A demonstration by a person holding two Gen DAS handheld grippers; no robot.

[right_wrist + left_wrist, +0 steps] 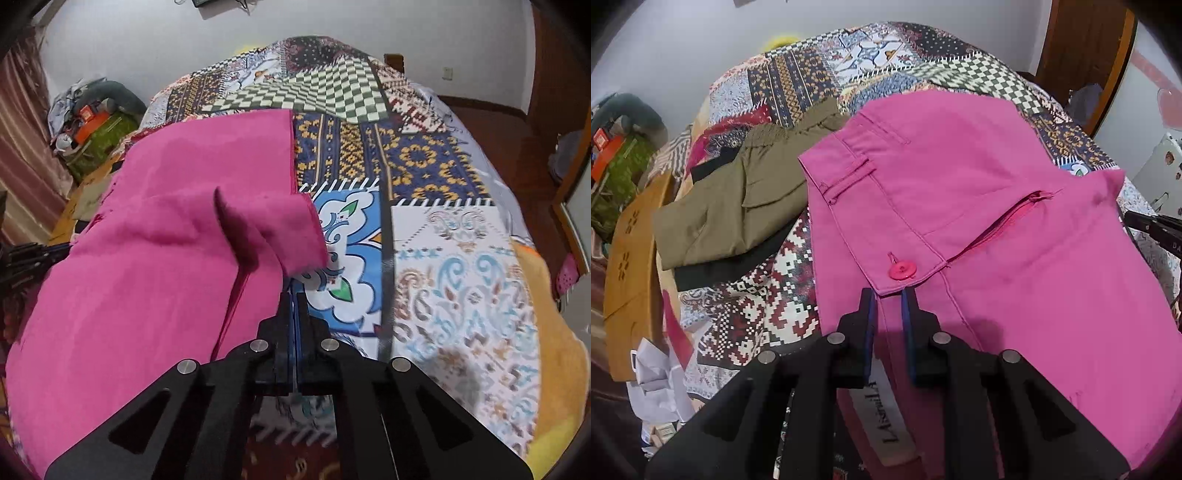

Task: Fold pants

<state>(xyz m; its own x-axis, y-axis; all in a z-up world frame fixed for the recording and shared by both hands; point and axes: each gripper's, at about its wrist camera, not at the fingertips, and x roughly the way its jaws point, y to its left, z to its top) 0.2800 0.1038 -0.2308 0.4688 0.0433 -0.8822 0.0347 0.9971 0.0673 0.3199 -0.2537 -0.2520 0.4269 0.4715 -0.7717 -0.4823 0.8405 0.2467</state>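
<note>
The pink pants [979, 206] lie on the patchwork quilt [768, 306], waistband at its near edge, button [902, 271] and open zip facing up. A white label [882, 421] inside the waistband reads roughly "LAsmiLA"; the letters are hard to make out. The left gripper [888, 295] has its jaws slightly apart, straddling the waistband tab without a clear clamp. The right gripper [294, 291] is pressed together, pinching the pants' edge near a lifted fold. Folded olive pants [735, 210] lie near the quilt's left edge
</note>
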